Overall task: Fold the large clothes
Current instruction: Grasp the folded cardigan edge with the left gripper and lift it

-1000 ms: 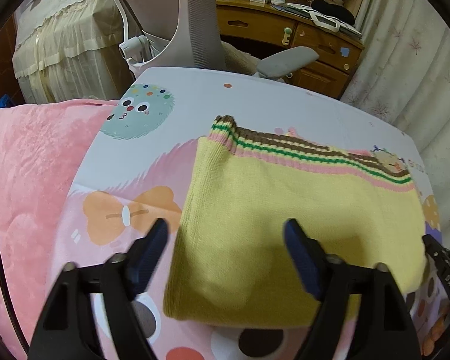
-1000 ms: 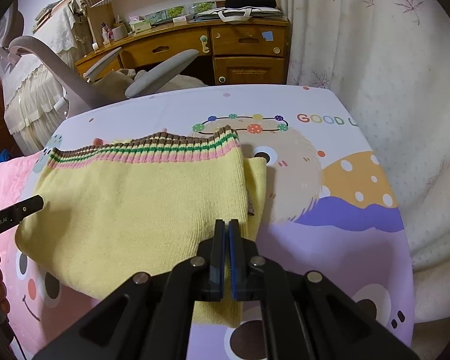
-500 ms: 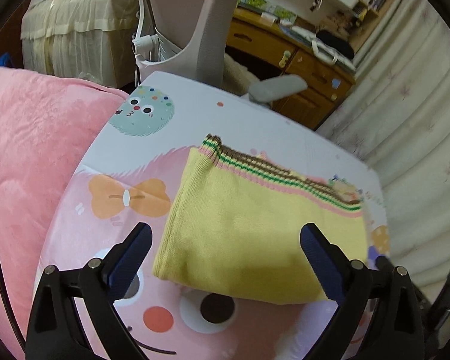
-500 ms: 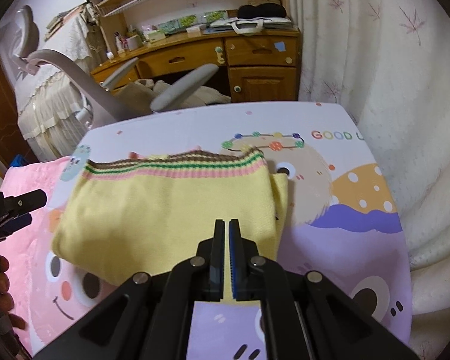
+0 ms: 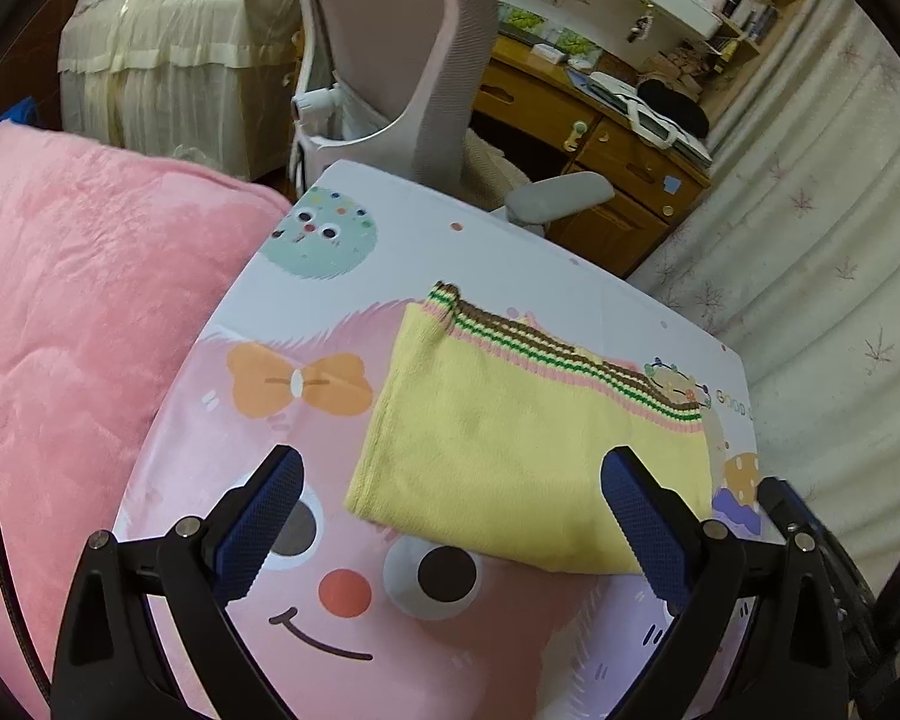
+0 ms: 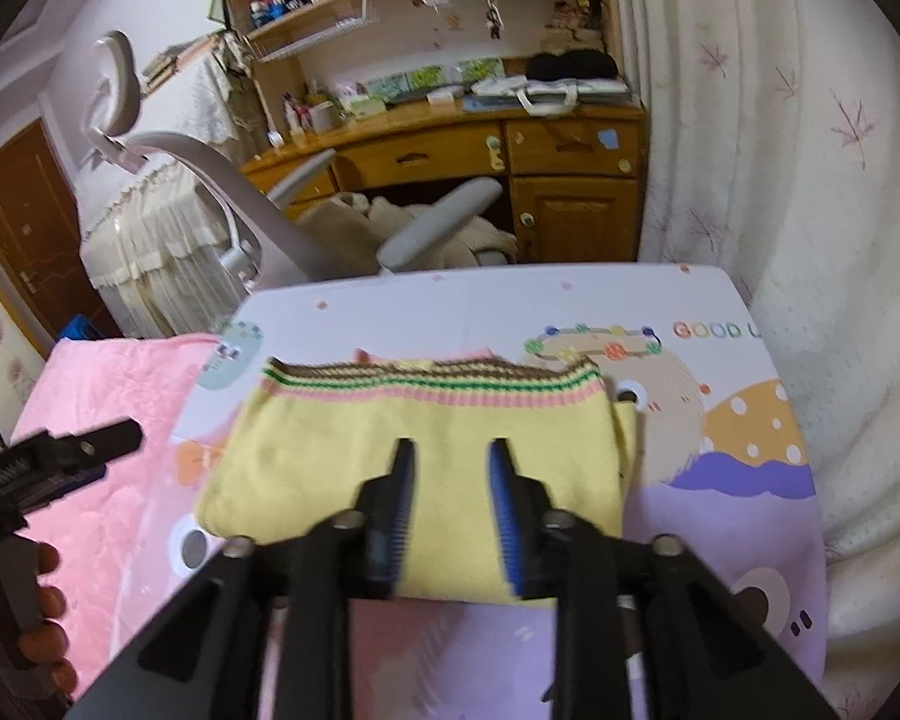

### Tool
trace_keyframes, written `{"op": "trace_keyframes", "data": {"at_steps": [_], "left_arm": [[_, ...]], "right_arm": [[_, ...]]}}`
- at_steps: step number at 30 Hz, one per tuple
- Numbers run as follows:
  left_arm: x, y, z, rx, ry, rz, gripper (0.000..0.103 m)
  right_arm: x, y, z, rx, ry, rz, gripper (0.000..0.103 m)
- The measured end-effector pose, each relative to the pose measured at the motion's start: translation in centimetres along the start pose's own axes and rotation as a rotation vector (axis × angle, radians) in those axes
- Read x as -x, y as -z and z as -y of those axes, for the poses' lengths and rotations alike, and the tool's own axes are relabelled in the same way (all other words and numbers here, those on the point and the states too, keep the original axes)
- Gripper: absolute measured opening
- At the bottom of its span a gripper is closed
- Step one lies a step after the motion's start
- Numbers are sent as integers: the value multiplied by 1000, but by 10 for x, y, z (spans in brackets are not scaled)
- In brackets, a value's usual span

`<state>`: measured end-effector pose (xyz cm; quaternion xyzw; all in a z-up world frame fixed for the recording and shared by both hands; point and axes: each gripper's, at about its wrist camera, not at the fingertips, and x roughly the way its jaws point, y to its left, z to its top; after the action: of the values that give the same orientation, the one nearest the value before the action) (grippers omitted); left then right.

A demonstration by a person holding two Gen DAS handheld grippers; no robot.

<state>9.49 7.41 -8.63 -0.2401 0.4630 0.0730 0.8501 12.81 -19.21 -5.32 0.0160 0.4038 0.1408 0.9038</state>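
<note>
A yellow knit sweater (image 5: pixel 528 450) lies folded into a flat rectangle on the cartoon-print bed sheet (image 5: pixel 342 600), its pink, green and brown striped hem at the far edge. It also shows in the right wrist view (image 6: pixel 426 444). My left gripper (image 5: pixel 450 516) is wide open and empty, raised above the sweater's near edge. My right gripper (image 6: pixel 450 480) is partly open and empty, above the sweater's near edge. The left gripper also shows at the left of the right wrist view (image 6: pixel 54 456).
A pink quilt (image 5: pixel 72 324) lies on the left of the bed. A grey office chair (image 5: pixel 402 60) and a wooden desk (image 5: pixel 600 138) stand beyond the bed's far edge. A white curtain (image 6: pixel 810 240) hangs along the right side.
Both grippers have lifted up and back from the sweater. The left jaws opened wider. The right gripper, shut before, has opened. The sweater has stayed flat.
</note>
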Motion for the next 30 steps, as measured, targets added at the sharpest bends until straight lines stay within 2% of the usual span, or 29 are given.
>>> {"op": "trace_keyframes", "data": {"at_steps": [3,5,9,11,13,17,20,24,28,30], "left_arm": [[-6,10,-11,60,14,-2,102],[-16,19,-17,96,45,-34,102],[-44,40,-31,184,150,-90,102],[-62,50,-39,248,246,-121,101],[-78,59,-43,292,308,-130,99],[-101,67,-46,334,377,-124,98],[-115,70,-46,369,416,-128,98],[-129,73,-44,400,451,-123,98],[-134,70,-39,404,459,-98,98],[-138,65,-37,404,453,-83,98]], "right_arm": [[2,2,-8,13,-22,31,33],[-2,5,-13,28,-26,42,33],[-15,17,-21,61,-29,54,33],[-23,23,-23,79,-36,50,33],[-34,29,-26,97,-46,40,33],[-53,35,-28,115,-57,14,31],[-64,37,-31,135,-69,0,22],[-72,41,-34,149,-83,-9,20],[-77,43,-34,157,-88,-19,19],[-79,43,-33,159,-93,-28,15]]}}
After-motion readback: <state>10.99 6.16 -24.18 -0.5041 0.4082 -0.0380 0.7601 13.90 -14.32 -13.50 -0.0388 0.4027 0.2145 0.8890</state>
